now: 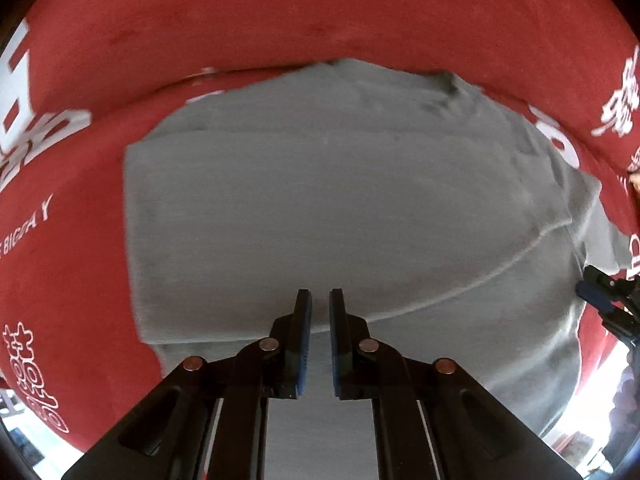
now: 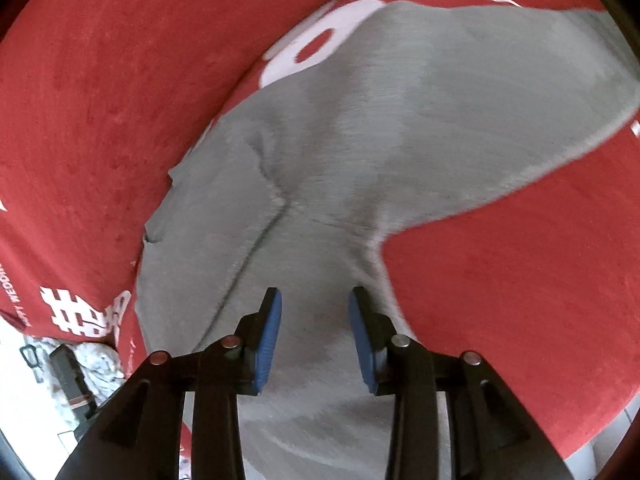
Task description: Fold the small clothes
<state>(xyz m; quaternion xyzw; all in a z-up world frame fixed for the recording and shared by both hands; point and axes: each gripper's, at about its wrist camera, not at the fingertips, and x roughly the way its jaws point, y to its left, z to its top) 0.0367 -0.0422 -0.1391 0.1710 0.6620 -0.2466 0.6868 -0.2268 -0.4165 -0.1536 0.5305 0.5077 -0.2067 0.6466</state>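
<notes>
- Left wrist view: I see the grey garment (image 1: 320, 208) spread over the red printed cloth (image 1: 280, 20), one side already doubled over into a straight edge on the left, a curved seam running across toward the right.
- My left gripper (image 1: 320, 300) hangs above the near part of the garment with its jaws drawn nearly together, only a narrow slit between the blue pads (image 1: 307, 320). I see no fabric pinched there, so I read it as clenched on nothing.
- To do this fold well, I would keep that claw clear of the flat panel, so the doubled layer is not dragged out of line.
- At the right edge, the right gripper (image 1: 600, 292) shows only as a dark and blue sliver; its jaws cannot be read from here. The garment's lower part is hidden behind my own gripper's linkage.
- Right wrist view: the garment (image 2: 400, 120) fans out ahead, a crease running diagonally and a narrow strip trailing down between the fingers.
- My right gripper (image 2: 315, 300) stands released, pads apart, grey fabric lying in the gap but not squeezed as far as I can see.
- I would judge the next need is a clean bite on a single edge, not a bunch.
- Motion blur smears the far hem, and I cannot tell how many layers lie under the pads. At lower left some pale clutter (image 2: 80, 360) off the cloth is too blurred to name.
</notes>
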